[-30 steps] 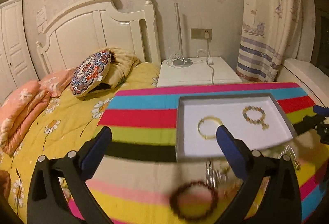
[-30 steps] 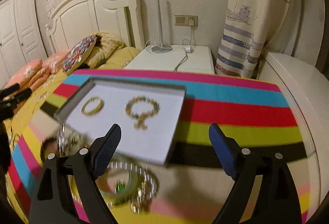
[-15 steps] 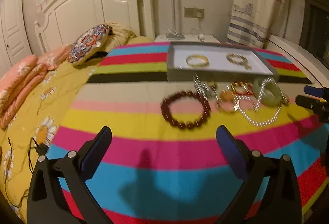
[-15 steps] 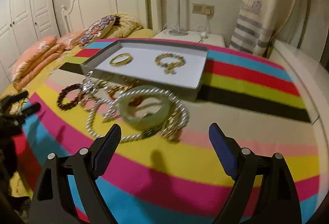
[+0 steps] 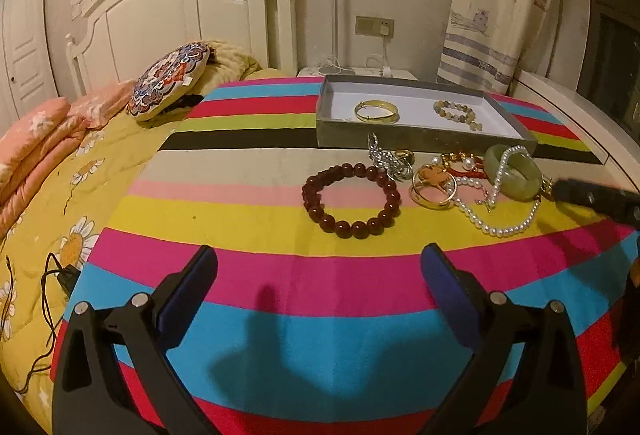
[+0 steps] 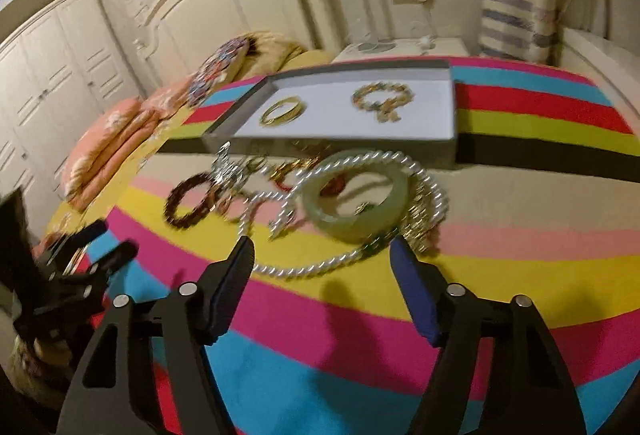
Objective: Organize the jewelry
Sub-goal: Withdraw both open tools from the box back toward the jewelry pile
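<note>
While your striped desk [image 5: 256, 219] fills both views, the grey tray [image 5: 404, 139] sits at its far side, long axis running across, with a gold bangle [image 5: 376, 111] and a beaded bracelet [image 5: 458, 113] already lying flat inside. Just in front of it, loose jewelry is heaped.

Biggest of the heap is the pearl necklace [image 6: 320, 267]: limp and slippery, so it will likely trail and snag; one loop lies over the jade bangle [image 6: 356, 203]. That bangle looks rigid, smooth and probably breakable. It rests tilted on the heap, opening facing up and toward you, so pinch across its band, not the outside. Left of it, the dark red bead bracelet [image 5: 352, 199] lies flat and apart, round with no long axis; it looks elastic, so take one side of the ring. Smaller gold and silver pieces [image 5: 434, 185] are tangled between.

Your right gripper [image 6: 322, 267] is closing, pads straddling the near pearls and bangle edge, not yet pressing on anything. Your left gripper [image 5: 320, 269] hangs wide and empty, short of the red beads.
</note>
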Demonstrator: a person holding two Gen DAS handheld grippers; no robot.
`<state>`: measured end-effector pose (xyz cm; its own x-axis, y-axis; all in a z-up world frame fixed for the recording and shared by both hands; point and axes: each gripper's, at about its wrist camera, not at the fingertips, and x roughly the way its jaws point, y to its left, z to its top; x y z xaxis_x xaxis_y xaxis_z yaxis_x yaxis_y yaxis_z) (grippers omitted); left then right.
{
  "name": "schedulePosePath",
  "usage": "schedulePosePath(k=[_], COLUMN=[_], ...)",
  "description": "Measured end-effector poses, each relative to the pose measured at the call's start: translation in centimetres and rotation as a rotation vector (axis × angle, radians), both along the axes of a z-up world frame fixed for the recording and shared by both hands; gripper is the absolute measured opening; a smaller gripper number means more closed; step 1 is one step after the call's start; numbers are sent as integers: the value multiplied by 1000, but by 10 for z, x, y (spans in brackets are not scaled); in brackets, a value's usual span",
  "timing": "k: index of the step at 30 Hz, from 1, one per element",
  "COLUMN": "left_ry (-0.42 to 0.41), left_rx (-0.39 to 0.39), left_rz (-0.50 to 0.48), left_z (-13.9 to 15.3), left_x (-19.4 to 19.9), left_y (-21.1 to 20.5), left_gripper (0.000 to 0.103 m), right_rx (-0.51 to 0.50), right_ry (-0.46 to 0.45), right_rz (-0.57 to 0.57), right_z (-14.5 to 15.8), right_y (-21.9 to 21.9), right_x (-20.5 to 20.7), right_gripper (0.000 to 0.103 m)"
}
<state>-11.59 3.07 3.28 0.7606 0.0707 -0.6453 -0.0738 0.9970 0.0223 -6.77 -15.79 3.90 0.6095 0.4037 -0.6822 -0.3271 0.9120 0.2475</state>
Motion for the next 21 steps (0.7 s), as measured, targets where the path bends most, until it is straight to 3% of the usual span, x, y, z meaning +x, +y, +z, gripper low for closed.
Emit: schedulePosePath(k=[3, 8, 10, 17, 19, 21], left_ry=[-4, 0, -1, -1, 0, -3], left_rx=[9, -8, -14, -10, -9, -9], left_rz=[-12, -16, -14, -19, -30, -57], left_z=[0, -1, -1, -1, 0, 2], left_x=[-1, 1, 0, -1, -1, -3], left_y=[-3, -1, 0, 0, -2, -5], left_gripper=[101, 101, 101, 101, 101, 101], right_rx=[-61, -194, -207, -219, -218, -218], right_ry=[-27, -6, 11, 38, 47, 45], right_rz=[-70, -67, -65, -33, -16, -12], right_z=[3, -8, -13, -22, -24, -24], right_y=[-7, -10, -14, -16, -14, -13], right_x=[5, 20, 25, 36, 38, 37], right_gripper=[58, 42, 35, 32, 25, 25])
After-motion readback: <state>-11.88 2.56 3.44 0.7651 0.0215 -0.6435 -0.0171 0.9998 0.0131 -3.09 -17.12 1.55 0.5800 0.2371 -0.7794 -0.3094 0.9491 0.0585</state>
